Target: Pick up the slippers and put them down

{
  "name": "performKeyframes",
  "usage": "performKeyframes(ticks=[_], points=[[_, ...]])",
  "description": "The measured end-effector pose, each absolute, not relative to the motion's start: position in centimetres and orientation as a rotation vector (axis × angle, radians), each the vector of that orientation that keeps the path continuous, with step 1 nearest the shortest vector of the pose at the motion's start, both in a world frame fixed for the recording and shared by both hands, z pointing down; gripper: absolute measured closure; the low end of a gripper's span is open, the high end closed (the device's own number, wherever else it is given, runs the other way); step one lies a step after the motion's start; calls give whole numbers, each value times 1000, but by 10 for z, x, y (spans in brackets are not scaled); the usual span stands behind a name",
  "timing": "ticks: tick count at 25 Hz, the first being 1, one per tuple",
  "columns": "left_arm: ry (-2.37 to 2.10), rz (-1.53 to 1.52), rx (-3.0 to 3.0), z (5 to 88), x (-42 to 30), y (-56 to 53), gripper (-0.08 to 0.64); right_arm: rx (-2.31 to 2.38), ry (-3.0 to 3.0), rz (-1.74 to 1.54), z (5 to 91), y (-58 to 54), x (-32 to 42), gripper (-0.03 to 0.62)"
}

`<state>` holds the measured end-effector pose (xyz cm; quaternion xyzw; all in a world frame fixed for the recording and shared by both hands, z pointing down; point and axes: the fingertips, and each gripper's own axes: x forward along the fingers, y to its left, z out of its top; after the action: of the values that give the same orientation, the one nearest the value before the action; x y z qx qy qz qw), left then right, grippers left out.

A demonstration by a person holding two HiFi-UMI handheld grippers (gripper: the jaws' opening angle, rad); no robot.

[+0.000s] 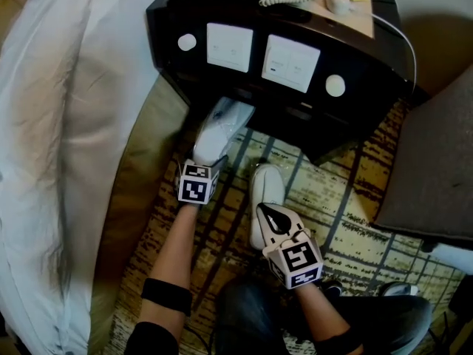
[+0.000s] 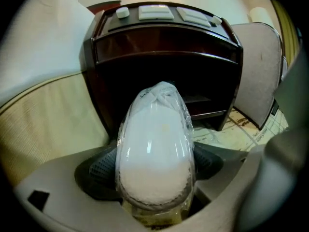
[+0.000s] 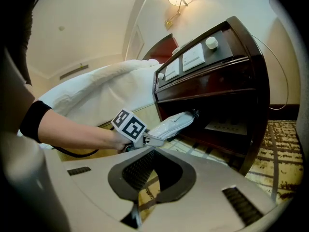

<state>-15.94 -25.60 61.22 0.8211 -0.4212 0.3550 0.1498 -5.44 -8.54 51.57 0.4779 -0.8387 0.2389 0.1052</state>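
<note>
While my left tongs (image 1: 213, 161) are clamped on the near end of a wrapped slipper (image 1: 222, 124), the head view shows its far end at the mouth of the nightstand (image 1: 355, 87), above the carpet (image 1: 347, 198). To do this step well, I judge I should draw it straight toward me until the toe clears the dark front edge, keep it level, then lay it flat on the carpet. What I take for the other slipper (image 1: 266, 187) lies just right of the held one. My right tongs (image 1: 275, 219) sit at its near end, jaws together and empty. Open carpet runs right toward the chair (image 1: 436, 168); on the left the bed (image 1: 59, 124) hems me in.

From the left gripper view, both pads (image 2: 99, 170) press the slipper's sides. Its wrap looks like slick plastic, so I would hold the squeeze firm and not twist. The nightstand's posts stand left and right of the dark opening beyond, and those are the edges to miss.

From the right gripper view, my right jaws are closed with nothing between them, only carpet below. The left tongs show side-on, with the slipper tilted up and its tip at the shelf front. I see free room under it and on the near side, and that is where I would set it down.
</note>
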Motion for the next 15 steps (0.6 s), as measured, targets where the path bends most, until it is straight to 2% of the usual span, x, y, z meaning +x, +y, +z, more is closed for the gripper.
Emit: performKeyframes(ticks=[15], points=[[-1216,1066,2399,616,-105,-355,137,1461,-2431,696,527,-85,-31,580]])
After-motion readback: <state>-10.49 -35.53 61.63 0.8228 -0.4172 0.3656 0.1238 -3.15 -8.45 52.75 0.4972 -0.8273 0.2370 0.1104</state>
